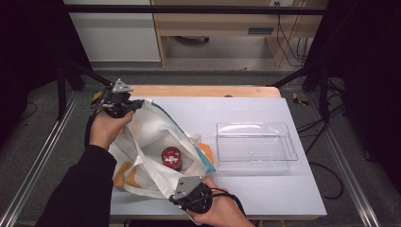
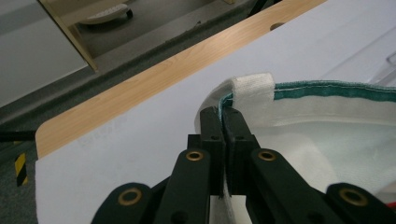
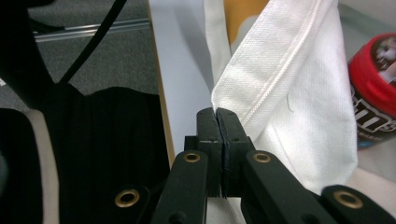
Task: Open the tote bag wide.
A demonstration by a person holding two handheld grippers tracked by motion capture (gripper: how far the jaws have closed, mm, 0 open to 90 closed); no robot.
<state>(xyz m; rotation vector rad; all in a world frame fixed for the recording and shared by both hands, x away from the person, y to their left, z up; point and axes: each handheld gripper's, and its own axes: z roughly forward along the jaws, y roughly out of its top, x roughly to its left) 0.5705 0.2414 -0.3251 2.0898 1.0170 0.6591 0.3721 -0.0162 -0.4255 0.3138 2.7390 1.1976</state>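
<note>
One woven white cloth bag lies left of centre on the bench, mouth held apart. The left hand-held gripper pinches its green-trimmed rim; the right hand-held gripper pinches a stitched edge. One red-lidded round canister sits inside, partly hidden. One clear plastic tray lies at right.

A white cloth tote bag with a green-trimmed rim and orange patches lies on the table's left half, its mouth held open; a red-lidded candy tub stands inside it.
</note>
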